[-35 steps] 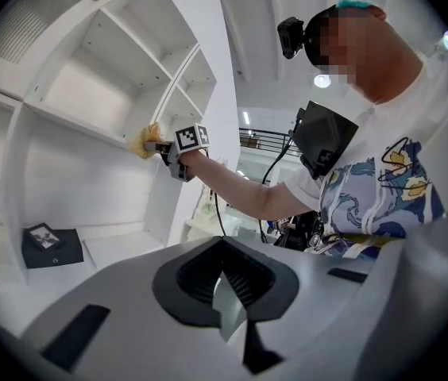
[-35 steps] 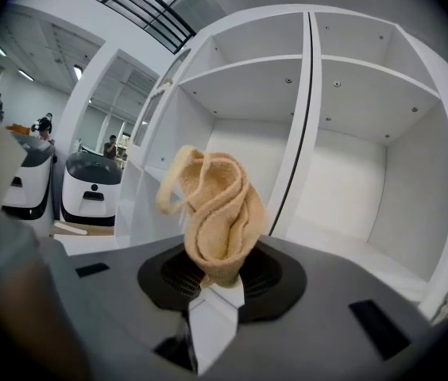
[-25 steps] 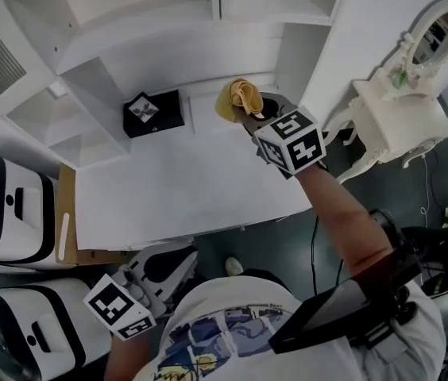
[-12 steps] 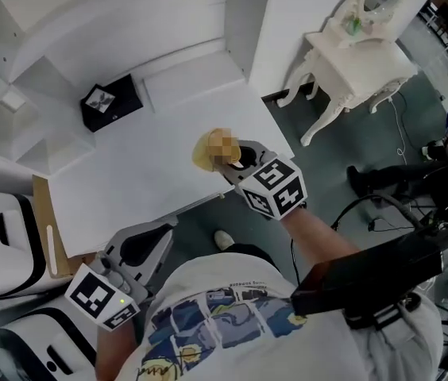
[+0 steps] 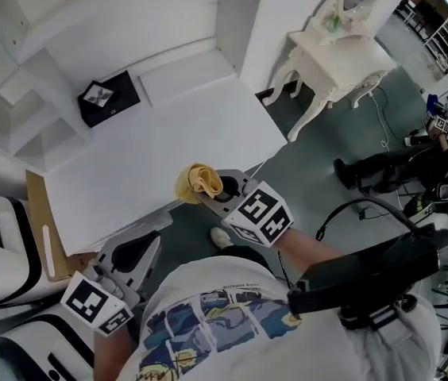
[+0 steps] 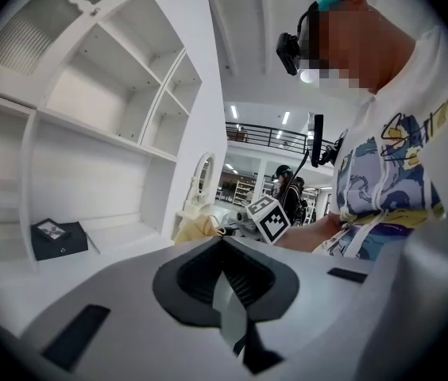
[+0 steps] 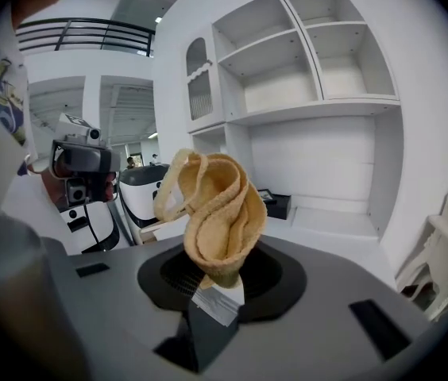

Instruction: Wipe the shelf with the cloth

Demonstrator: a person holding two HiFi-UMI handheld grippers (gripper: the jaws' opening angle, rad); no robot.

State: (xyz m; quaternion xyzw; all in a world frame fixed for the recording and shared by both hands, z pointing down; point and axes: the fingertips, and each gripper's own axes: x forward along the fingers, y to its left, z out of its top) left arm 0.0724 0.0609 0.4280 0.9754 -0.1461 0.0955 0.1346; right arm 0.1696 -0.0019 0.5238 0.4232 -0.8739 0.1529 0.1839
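We are holding the left tool low beside our body, its jaws pressed together on nothing. The right tool is clamping the lower end of the yellow cloth, which is standing up over the worktop's front edge, not touching it. Farther back, a black box is sitting beneath the shelves.

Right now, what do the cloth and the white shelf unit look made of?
Cloth: soft yellow fabric, knitted or woven, matte; coarse ribbed texture, limp folds.
Shelf unit: probably white-painted wood or board, smooth satin finish; flat panels, no grain visible.
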